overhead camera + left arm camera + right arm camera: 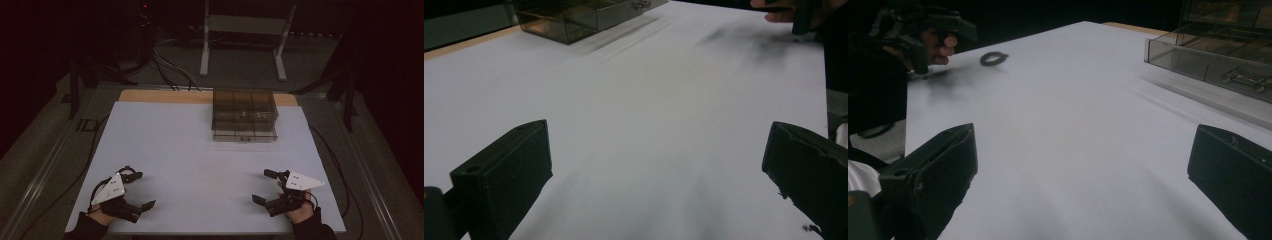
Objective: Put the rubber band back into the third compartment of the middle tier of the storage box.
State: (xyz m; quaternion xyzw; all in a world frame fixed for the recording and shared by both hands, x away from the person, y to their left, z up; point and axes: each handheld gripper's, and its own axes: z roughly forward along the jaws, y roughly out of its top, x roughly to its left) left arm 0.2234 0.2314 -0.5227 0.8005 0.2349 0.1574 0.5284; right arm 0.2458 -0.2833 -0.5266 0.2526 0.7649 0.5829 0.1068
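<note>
Left tongs (136, 190) and right tongs (264, 187) rest near front edge of white surface (200, 150), one toward each front corner, jaws spread wide, nothing between them. Both point inward and forward, seemingly parked at ready. Smoked clear drawer organizer (244, 116) sits at far edge, right of middle, well apart from both, drawer fronts facing person; small metal pulls (1243, 77) likely the intended grip point. Small dark ring (993, 58) lies just beside left tongs.
</note>
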